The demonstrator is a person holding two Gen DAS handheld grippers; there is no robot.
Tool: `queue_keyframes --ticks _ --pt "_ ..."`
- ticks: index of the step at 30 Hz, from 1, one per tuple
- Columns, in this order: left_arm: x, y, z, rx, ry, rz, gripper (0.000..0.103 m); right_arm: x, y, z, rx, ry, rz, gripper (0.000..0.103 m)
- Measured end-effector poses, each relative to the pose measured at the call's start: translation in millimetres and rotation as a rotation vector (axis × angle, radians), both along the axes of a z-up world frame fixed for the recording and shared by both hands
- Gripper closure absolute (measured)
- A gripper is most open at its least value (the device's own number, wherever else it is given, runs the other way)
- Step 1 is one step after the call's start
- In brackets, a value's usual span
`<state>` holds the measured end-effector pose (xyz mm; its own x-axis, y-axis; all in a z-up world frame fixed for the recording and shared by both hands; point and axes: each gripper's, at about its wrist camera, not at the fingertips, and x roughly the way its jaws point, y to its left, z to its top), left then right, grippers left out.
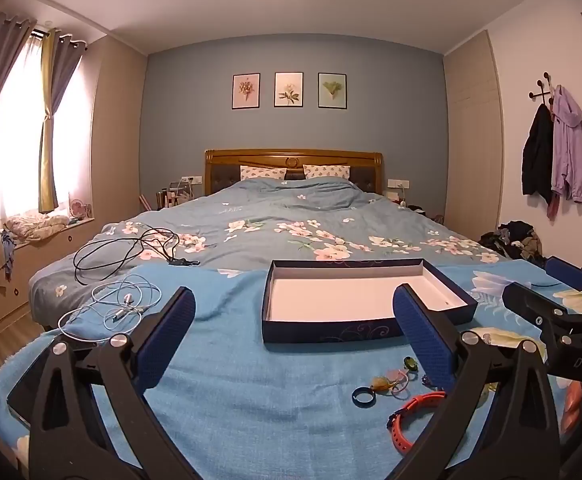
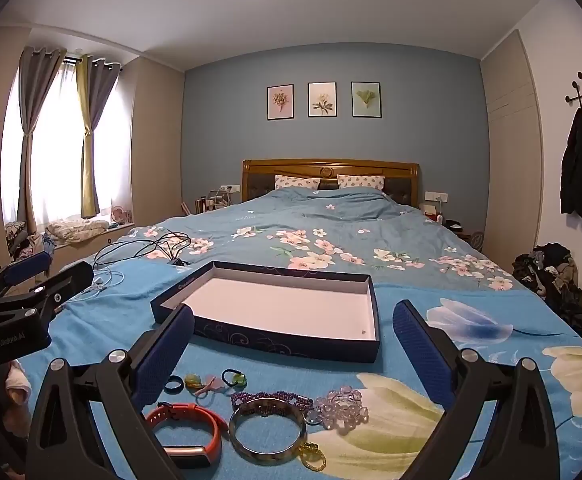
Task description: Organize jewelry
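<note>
"DAS" reads on the right hand-held gripper (image 2: 293, 344), which, like the left hand-held gripper (image 1: 295, 326), hovers empty, jaws spread wide, tilted slightly down toward the box (image 2: 291, 338).

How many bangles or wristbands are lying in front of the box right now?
2. The orange wristband lies nearest the left, and the grey-gold bangle sits just right of it. The beaded pieces beyond are not counted, and the tongs may hide more.
</note>
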<state>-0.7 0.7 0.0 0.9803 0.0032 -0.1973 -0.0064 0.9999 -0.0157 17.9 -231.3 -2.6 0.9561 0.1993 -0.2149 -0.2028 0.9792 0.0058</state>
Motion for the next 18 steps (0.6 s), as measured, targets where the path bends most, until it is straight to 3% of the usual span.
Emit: queue_keyframes --ticks 18 --pt "-3 -7 3 0.014 -0.012 0.006 0.006 2 0 2 -0.006 0.023 0.005 0.007"
